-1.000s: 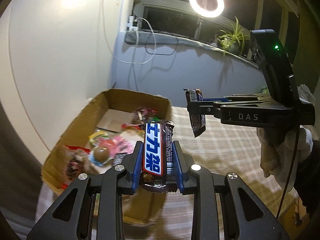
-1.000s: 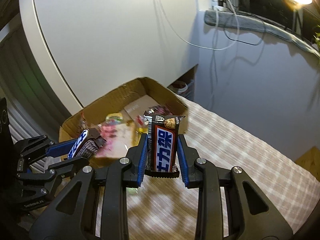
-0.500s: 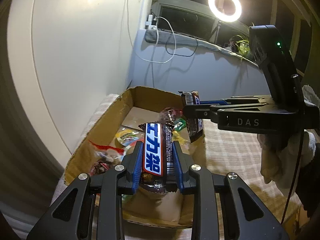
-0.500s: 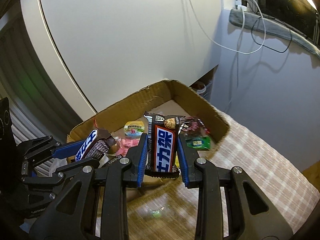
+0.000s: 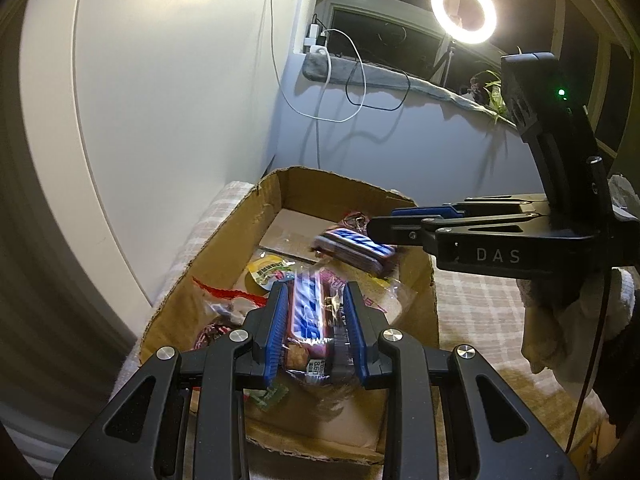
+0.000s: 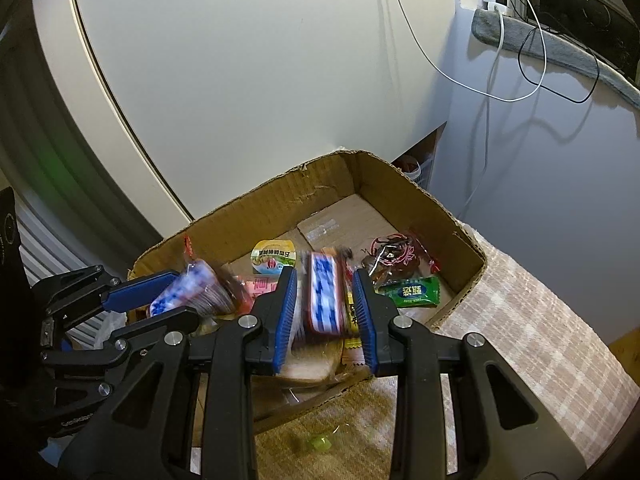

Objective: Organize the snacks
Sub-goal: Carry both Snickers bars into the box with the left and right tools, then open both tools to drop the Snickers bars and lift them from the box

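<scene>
Both grippers are over the cardboard box point(image 6: 280, 200) right now. The left gripper point(image 5: 316, 320) has its blue pads spread apart, and a blurred chocolate bar point(image 5: 306, 312) sits loose in the gap, above the snacks in the box. Same deal on the other side: the right gripper point(image 6: 325, 308) is spread wide, with a second chocolate bar point(image 6: 325, 294) smeared with motion blur between the pads, not pinched. Already inside the box are a jelly cup point(image 6: 273, 258), a green candy packet point(image 6: 408, 291) and a red-patterned clear bag point(image 6: 396, 254). The box sits on a checked tablecloth point(image 6: 520, 320).
</scene>
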`<state>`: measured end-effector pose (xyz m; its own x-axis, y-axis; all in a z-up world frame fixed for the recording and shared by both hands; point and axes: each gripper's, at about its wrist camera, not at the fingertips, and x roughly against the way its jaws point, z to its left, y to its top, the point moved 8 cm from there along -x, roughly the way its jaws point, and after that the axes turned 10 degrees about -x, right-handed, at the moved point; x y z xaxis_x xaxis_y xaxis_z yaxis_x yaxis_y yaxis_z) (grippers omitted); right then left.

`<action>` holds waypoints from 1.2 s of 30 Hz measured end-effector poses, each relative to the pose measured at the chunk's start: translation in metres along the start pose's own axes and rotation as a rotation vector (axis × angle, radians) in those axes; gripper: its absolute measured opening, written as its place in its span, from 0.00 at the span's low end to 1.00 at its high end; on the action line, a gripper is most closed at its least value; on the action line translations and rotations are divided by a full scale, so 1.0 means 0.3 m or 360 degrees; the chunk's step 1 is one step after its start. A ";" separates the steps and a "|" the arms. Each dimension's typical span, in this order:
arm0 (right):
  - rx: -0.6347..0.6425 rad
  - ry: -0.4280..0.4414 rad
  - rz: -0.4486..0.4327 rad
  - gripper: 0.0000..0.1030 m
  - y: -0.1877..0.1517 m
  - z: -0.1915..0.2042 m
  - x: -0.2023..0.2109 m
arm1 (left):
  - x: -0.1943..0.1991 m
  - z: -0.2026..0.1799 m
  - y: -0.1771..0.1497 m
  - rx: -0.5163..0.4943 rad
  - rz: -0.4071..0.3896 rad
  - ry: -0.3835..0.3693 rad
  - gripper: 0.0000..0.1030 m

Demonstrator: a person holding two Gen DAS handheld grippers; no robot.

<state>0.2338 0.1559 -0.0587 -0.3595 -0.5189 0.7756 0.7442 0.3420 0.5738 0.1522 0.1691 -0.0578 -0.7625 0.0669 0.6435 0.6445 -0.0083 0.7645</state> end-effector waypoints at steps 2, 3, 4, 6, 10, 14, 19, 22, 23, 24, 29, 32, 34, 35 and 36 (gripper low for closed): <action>0.0003 -0.0007 -0.0005 0.42 0.001 -0.001 0.002 | 0.002 0.002 0.002 0.0001 -0.0002 0.0002 0.31; 0.0005 -0.0008 -0.0013 0.56 0.002 -0.001 0.005 | 0.003 0.003 0.002 0.0001 -0.0004 0.0006 0.39; 0.0007 -0.0011 -0.0026 0.62 0.003 -0.001 0.010 | 0.005 0.003 0.002 0.0000 -0.0008 0.0009 0.42; 0.0009 -0.0007 -0.0036 0.62 0.002 -0.002 0.019 | 0.009 -0.001 0.002 -0.0007 -0.0012 0.0014 0.43; 0.0015 -0.0001 -0.0051 0.62 -0.009 -0.007 0.043 | 0.008 -0.003 0.002 -0.0009 -0.0009 0.0018 0.43; 0.0023 0.0004 -0.0060 0.63 -0.028 -0.018 0.067 | 0.009 -0.004 0.004 -0.0011 -0.0011 0.0017 0.43; 0.0034 -0.0003 -0.0081 0.63 -0.061 -0.039 0.102 | 0.016 -0.013 0.005 -0.0025 -0.0016 0.0025 0.43; 0.0044 0.0002 -0.0098 0.63 -0.087 -0.050 0.125 | 0.025 -0.016 0.004 -0.0026 -0.0018 0.0031 0.43; 0.0044 0.0007 -0.0100 0.63 -0.100 -0.058 0.133 | 0.029 -0.016 0.003 -0.0025 -0.0019 0.0033 0.43; 0.0044 0.0011 -0.0099 0.63 -0.113 -0.063 0.138 | 0.036 -0.014 0.001 -0.0023 -0.0022 0.0035 0.43; 0.0048 -0.0006 -0.0070 0.63 -0.188 -0.114 0.143 | 0.060 -0.005 -0.016 -0.0022 -0.0022 0.0055 0.43; 0.0064 -0.0003 -0.0009 0.62 -0.228 -0.131 0.125 | 0.070 0.005 -0.031 -0.0011 -0.0013 0.0067 0.43; 0.0094 0.0019 0.0040 0.59 -0.261 -0.129 0.107 | 0.077 0.010 -0.044 -0.0004 -0.0005 0.0073 0.43; 0.0118 0.0034 0.0077 0.56 -0.280 -0.121 0.092 | 0.080 0.014 -0.051 0.0002 0.0001 0.0076 0.43; 0.0144 0.0042 0.0114 0.50 -0.301 -0.112 0.077 | 0.082 0.016 -0.055 0.0007 0.0004 0.0078 0.43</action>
<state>0.1773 0.0866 -0.1014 -0.2915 -0.5105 0.8089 0.7131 0.4477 0.5395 0.1230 0.1758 -0.0548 -0.7626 0.0179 0.6466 0.6466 -0.0043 0.7628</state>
